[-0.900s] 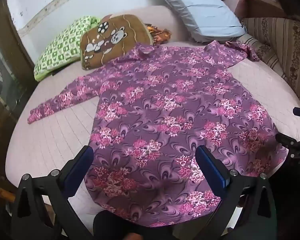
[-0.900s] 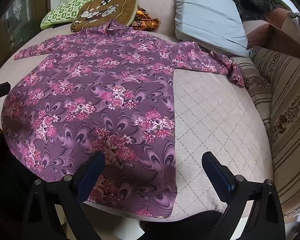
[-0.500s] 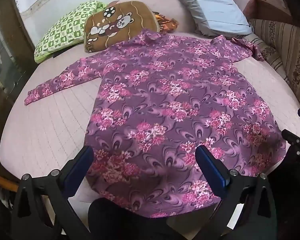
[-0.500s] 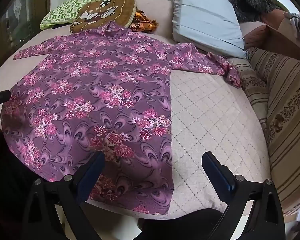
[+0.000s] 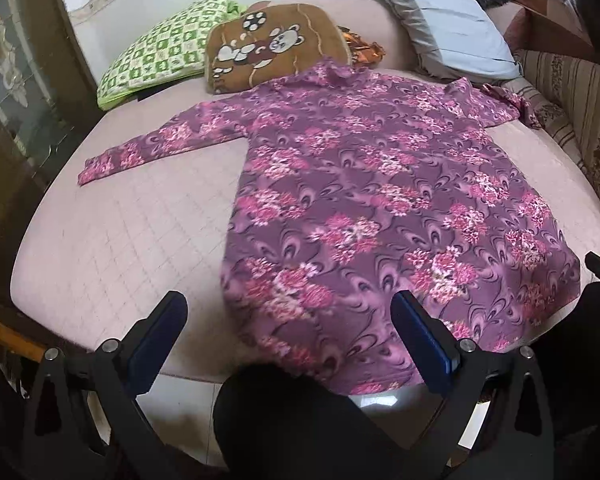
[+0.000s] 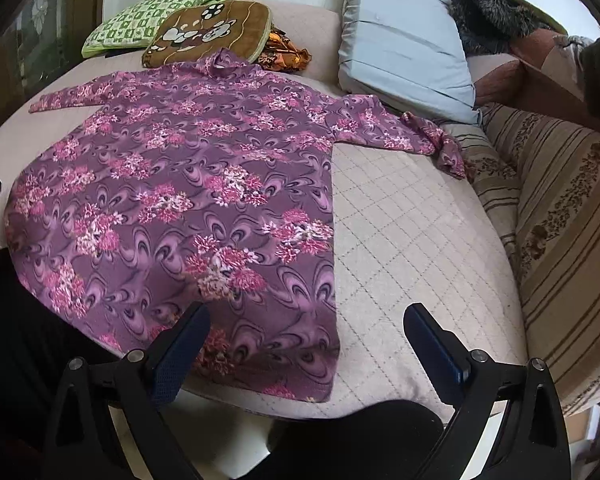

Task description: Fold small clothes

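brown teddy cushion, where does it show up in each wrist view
Left wrist: brown teddy cushion sits upper centre, just beyond the purple floral top's collar.
Right wrist: same cushion sits upper left, again behind the collar.
Shared landmark: green checked pillow beside it.

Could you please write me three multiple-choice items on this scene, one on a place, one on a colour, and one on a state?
1. Where does the dress lie?
A. spread flat on the bed
B. hung on a rail
C. stuffed in a box

2. What colour is the checked pillow beside the teddy-bear cushion?
A. red and black
B. green and white
C. plain blue

3. How does the left hand-held gripper stand?
A. shut on a sleeve
B. shut on the hem
C. open, holding nothing

Answers: 1 A, the dress lies flat with both sleeves out; 2 B, green squares on white show; 3 C, its fingers stand wide apart over the hem.
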